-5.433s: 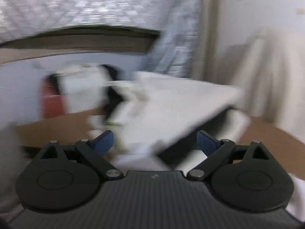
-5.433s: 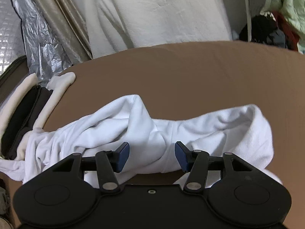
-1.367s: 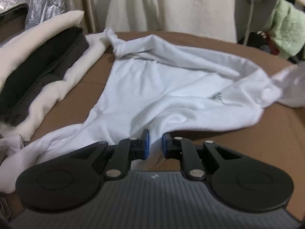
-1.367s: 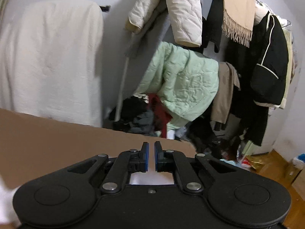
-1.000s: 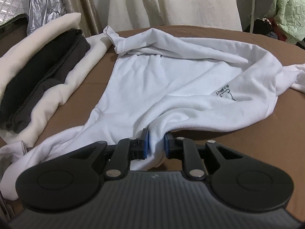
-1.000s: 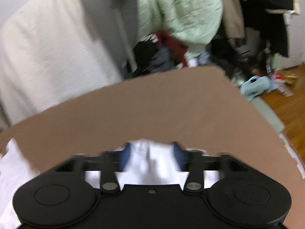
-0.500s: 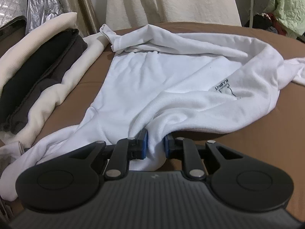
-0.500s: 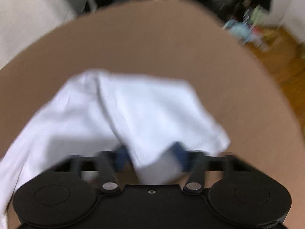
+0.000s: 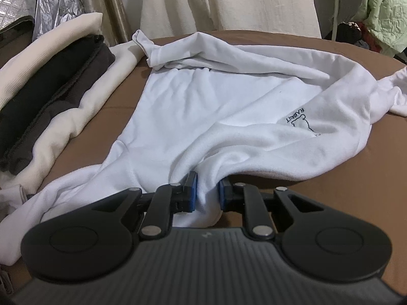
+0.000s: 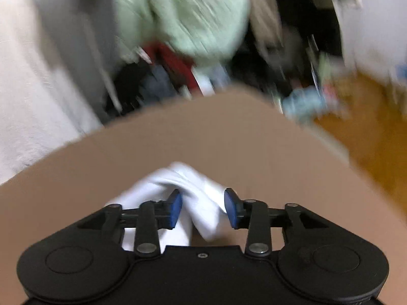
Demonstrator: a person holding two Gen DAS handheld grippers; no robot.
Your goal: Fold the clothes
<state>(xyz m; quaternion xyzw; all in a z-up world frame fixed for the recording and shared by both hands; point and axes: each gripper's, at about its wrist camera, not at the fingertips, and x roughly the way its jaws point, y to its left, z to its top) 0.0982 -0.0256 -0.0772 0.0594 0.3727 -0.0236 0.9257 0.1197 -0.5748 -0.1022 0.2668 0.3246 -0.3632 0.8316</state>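
A white sweatshirt (image 9: 216,106) with a small dark bear logo (image 9: 302,122) lies crumpled on the brown surface (image 9: 343,203). My left gripper (image 9: 206,195) is shut on a bunched fold at its near edge. In the blurred right wrist view, my right gripper (image 10: 203,209) is open, its blue pads on either side of a white end of the sweatshirt (image 10: 193,190) that lies on the brown surface (image 10: 203,137).
A stack of folded cream and dark clothes (image 9: 51,76) lies at the left. A cream cloth (image 9: 229,0) hangs behind the surface. A pale green jacket (image 10: 183,12) and a heap of clothes (image 10: 157,76) lie beyond the far edge, with wooden floor (image 10: 368,127) at right.
My right gripper opened and let go of the sweatshirt end, dipped toward it, then swung back up. My left gripper keeps its hold, hardly moving.
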